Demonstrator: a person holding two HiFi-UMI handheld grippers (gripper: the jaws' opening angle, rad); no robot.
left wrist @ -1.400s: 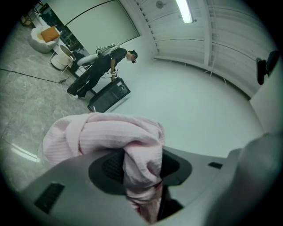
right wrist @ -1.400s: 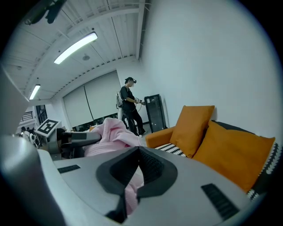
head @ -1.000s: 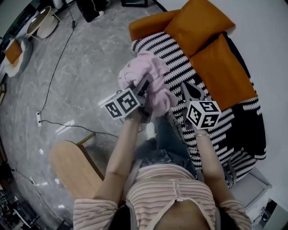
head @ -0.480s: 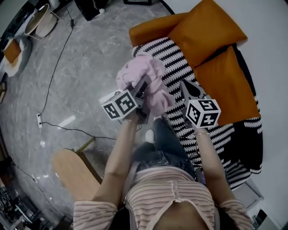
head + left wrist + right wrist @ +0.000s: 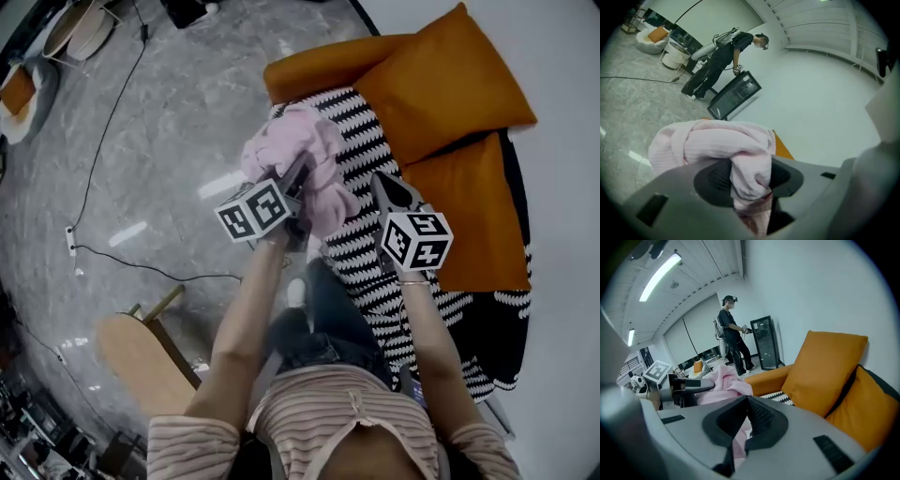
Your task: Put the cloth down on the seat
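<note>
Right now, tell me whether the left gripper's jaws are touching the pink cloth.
Touching. The left gripper view shows the pink cloth pinched from both sides between the jaws of the left gripper.

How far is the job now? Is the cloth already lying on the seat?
Done: the pink cloth is up in a gripper and seems to be over the front edge of the striped seat.
In hand: the left gripper is shut on the cloth, which is bunched up and held in the air.
Left: lower it onto the seat and open the gripper; it does not lie there yet.
</note>
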